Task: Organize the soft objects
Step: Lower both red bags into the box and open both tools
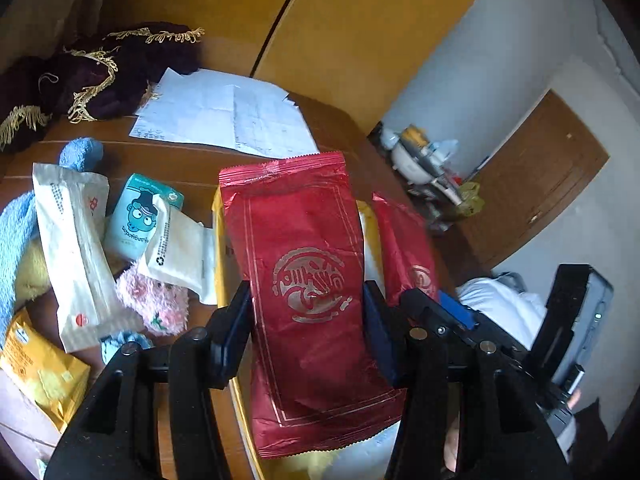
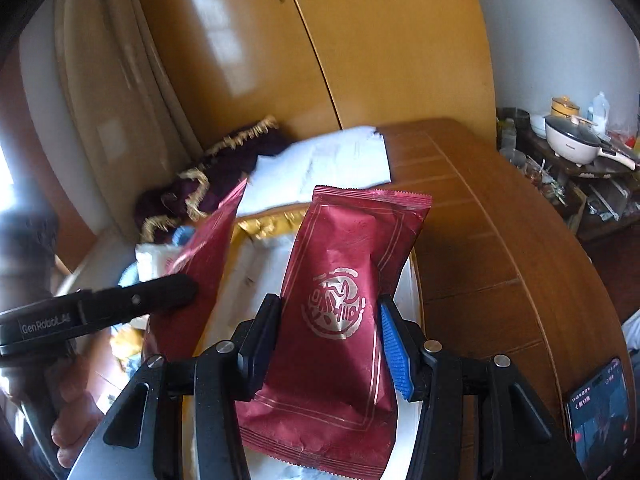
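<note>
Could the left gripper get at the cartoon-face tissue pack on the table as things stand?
Probably not yet. The left gripper is shut on a red packet, so its fingers are occupied. The tissue pack lies to its left, partly under a white wrapper, which would hinder a clean grasp.

This is a room in a home. A tall wooden wardrobe (image 2: 360, 40) stands behind the wooden surface (image 2: 500, 240). At the side, a low cabinet (image 2: 580, 184) carries an electric cooking pot (image 2: 572, 140), a bottle (image 2: 600, 108) and other household things.
</note>
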A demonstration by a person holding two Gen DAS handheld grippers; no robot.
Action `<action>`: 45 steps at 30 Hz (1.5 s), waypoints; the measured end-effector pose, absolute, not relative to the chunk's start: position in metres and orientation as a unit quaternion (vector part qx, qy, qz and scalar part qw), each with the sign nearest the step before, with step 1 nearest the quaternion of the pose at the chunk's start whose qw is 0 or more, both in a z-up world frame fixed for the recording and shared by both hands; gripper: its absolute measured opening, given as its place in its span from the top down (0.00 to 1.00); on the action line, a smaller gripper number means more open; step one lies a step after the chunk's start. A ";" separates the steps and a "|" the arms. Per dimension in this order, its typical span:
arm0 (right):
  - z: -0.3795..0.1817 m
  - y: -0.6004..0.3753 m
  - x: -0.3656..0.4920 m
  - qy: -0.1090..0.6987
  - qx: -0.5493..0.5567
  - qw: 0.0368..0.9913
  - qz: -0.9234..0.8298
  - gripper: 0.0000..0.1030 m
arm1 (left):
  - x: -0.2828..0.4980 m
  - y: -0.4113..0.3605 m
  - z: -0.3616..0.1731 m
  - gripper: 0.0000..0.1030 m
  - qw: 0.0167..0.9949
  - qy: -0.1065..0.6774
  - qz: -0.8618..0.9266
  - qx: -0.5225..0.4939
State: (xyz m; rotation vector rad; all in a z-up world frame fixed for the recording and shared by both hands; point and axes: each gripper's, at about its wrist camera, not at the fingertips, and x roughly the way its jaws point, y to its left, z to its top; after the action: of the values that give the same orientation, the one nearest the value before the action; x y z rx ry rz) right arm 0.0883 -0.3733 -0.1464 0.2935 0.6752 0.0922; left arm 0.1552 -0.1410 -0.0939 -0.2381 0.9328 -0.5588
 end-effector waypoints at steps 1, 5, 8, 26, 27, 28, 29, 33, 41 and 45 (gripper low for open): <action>-0.151 -0.373 0.093 0.338 0.144 0.929 0.041 0.51 | 0.161 -0.147 -0.098 0.50 0.852 0.445 -0.257 -0.102; -0.162 -0.367 0.098 0.356 0.133 0.924 0.034 0.51 | 0.177 -0.157 -0.110 0.50 0.858 0.451 -0.234 -0.077; -0.167 -0.363 0.099 0.364 0.120 0.923 0.028 0.49 | 0.176 -0.161 -0.111 0.49 0.862 0.447 -0.229 -0.070; -0.145 -0.366 0.069 0.286 0.158 0.944 0.040 0.42 | 0.166 -0.145 -0.098 0.47 0.861 0.420 -0.257 -0.129; -0.141 -0.366 0.063 0.277 0.169 0.945 0.045 0.42 | 0.160 -0.139 -0.094 0.47 0.860 0.419 -0.258 -0.138; -0.137 -0.364 0.059 0.269 0.178 0.945 0.052 0.40 | 0.154 -0.132 -0.088 0.46 0.861 0.413 -0.258 -0.144; -0.134 -0.361 0.054 0.263 0.185 0.945 0.064 0.39 | 0.145 -0.124 -0.081 0.43 0.866 0.403 -0.256 -0.147; -0.121 -0.340 0.038 0.253 0.191 0.940 0.122 0.37 | 0.106 -0.088 -0.069 0.28 0.895 0.352 -0.222 -0.162; -0.119 -0.286 0.034 0.265 0.194 0.927 0.181 0.37 | 0.076 -0.012 -0.091 0.28 0.914 0.339 -0.125 -0.188; -0.122 -0.267 0.040 0.278 0.200 0.919 0.195 0.37 | 0.076 0.019 -0.102 0.28 0.906 0.346 -0.106 -0.219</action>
State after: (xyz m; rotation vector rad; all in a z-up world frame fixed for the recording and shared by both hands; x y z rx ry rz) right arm 0.0403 -0.2667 -0.1215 0.4111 0.5724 0.4005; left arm 0.0758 0.0188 -0.1022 -0.4526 0.7140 -0.2183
